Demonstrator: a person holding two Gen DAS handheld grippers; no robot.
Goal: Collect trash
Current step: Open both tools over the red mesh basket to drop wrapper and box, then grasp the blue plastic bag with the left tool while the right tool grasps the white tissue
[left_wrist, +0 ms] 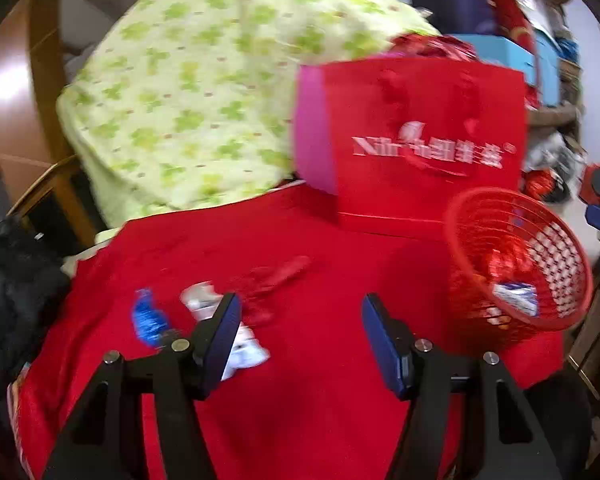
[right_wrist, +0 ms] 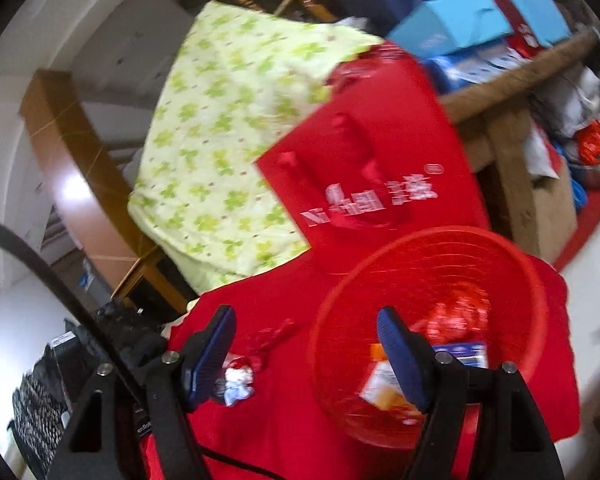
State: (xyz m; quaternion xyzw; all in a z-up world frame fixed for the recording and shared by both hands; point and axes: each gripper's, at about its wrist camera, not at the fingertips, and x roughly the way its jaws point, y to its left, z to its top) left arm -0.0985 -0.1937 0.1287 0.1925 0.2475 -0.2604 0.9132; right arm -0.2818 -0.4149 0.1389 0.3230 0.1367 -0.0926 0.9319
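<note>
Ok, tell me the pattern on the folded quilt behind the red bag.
Pale yellow quilt with green clover-like prints; left wrist view.

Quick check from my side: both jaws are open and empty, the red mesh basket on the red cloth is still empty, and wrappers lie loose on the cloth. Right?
Not quite: the red mesh plastic basket is not empty. The right wrist view shows a crumpled red wrapper, a blue-and-white packet and an orange-and-white packet inside it. The rest holds: both sets of jaws stand open and empty, and wrappers lie loose on the red cloth.
</note>
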